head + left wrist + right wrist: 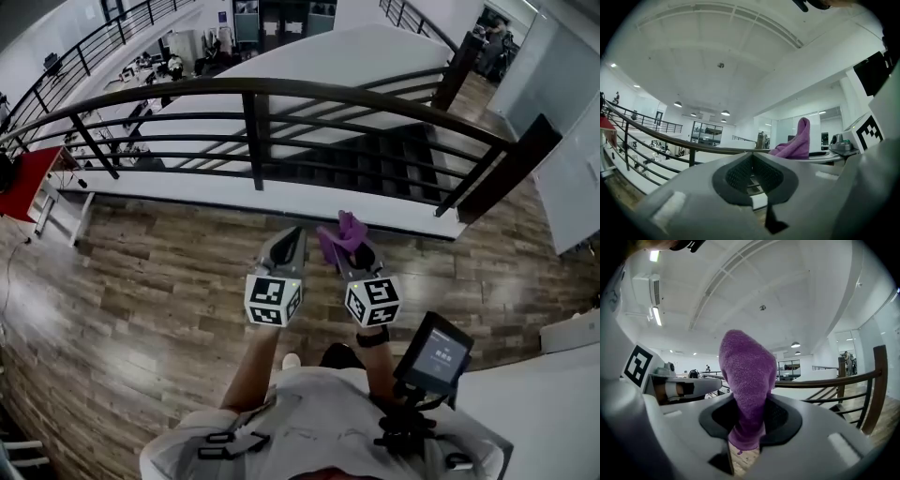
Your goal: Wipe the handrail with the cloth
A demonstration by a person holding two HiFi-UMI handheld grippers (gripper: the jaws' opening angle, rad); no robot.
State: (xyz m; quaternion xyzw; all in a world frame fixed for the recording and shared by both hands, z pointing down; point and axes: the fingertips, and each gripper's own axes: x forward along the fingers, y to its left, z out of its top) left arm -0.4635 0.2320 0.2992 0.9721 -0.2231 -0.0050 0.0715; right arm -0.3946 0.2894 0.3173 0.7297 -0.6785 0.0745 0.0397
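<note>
Right tool is clamping a fuzzy purple cloth between its closed jaws, the terry fabric standing up in a soft fold, while the left tool beside it is gripping nothing, jaws pressed together. Ahead of both and well apart, the handrail, a dark, smooth, curving bar, is running left to right, so the right tool is likely needing a forward reach.

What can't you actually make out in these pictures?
Cloth, right gripper view: its lower end is pinched out of sight inside the right tongs.
Handrail, head view: its left end is cut off by the picture edge, and any dust on it is too small to tell.
Handrail, right gripper view: a stretch is hidden behind the cloth.
Screen at the person's hip, head view: too small to read.
</note>
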